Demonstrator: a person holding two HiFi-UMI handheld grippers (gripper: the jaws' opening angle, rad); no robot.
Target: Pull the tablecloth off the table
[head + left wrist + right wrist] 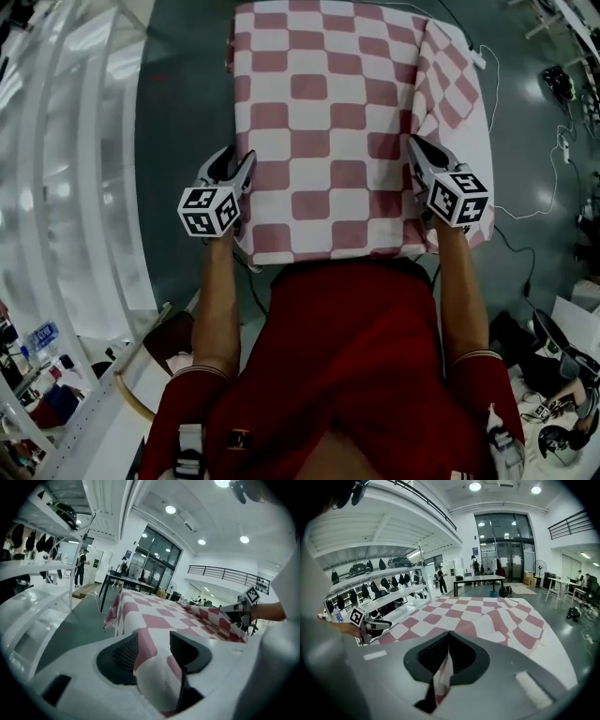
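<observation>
A red-and-white checked tablecloth [319, 122] covers the table in front of me and is rumpled along its right side. My left gripper [234, 164] is at the cloth's near left corner. In the left gripper view its jaws [153, 648] stand wide apart, with a fold of cloth [159, 616] lying loosely between the pads. My right gripper [415, 148] is at the near right corner. In the right gripper view it [447, 641] is shut on a pinched fold of the tablecloth [478, 613], which hangs down from between the pads.
White shelving [75, 187] runs along the left. Cables [553, 187] trail over the grey floor at the right, with bags and gear [562, 375] at the lower right. Far off stand other tables [480, 578] and people.
</observation>
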